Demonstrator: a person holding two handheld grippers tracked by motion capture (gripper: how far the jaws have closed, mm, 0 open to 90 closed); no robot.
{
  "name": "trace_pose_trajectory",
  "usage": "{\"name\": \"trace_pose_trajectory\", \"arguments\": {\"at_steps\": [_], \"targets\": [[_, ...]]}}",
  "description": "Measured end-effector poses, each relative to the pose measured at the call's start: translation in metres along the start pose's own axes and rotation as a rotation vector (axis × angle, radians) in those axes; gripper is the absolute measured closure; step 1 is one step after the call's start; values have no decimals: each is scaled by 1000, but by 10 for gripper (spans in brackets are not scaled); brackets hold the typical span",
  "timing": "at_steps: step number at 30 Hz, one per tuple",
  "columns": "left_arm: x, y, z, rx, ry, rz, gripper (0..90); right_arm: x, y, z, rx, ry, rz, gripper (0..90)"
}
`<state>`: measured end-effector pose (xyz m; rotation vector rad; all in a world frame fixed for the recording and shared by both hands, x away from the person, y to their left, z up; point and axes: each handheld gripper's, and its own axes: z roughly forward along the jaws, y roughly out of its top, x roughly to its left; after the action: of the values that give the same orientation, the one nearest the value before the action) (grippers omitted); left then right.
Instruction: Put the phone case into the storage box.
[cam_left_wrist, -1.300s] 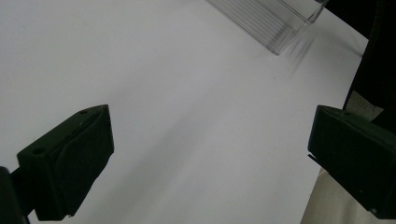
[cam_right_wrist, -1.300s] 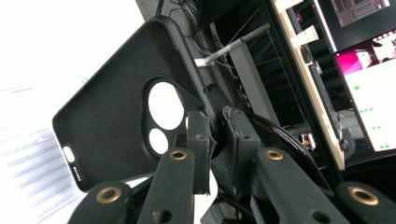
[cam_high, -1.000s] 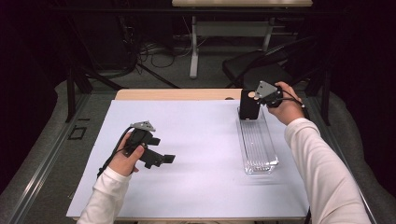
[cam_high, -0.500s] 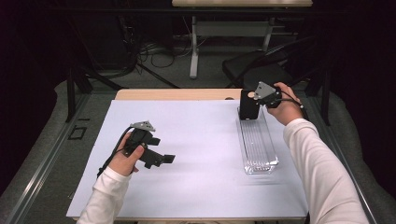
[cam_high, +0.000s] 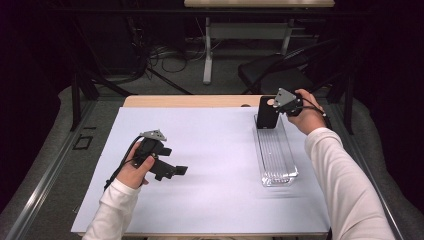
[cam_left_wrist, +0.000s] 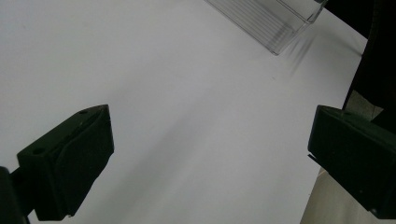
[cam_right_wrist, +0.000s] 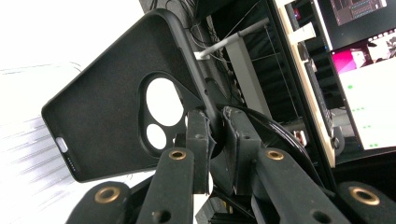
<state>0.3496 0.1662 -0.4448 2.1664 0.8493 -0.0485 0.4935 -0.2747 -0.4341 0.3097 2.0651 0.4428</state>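
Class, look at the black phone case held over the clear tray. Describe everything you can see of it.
The phone case is matt black, seemingly soft rubbery plastic, with rounded corners, a raised rim and an empty inside. A cut-out with one large and one smaller round hole sits near one corner, and small slots mark one short edge. The right tongs pinch its side wall, holding it upright above the far end of the clear ribbed tray. Whether it touches the tray is unclear.
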Motion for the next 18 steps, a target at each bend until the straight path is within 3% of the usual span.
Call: {"name": "trace_pose_trajectory", "arguments": {"at_steps": [3, 7, 18], "targets": [[0, 0, 0, -1, 1, 1, 5, 0, -2, 0, 5, -4, 24, 810], [0, 0, 0, 0, 1, -1, 4, 0, -3, 1, 8, 3, 8, 777], [-1, 1, -1, -5, -2, 3, 5, 0, -1, -3, 31, -5, 21, 562]]}}
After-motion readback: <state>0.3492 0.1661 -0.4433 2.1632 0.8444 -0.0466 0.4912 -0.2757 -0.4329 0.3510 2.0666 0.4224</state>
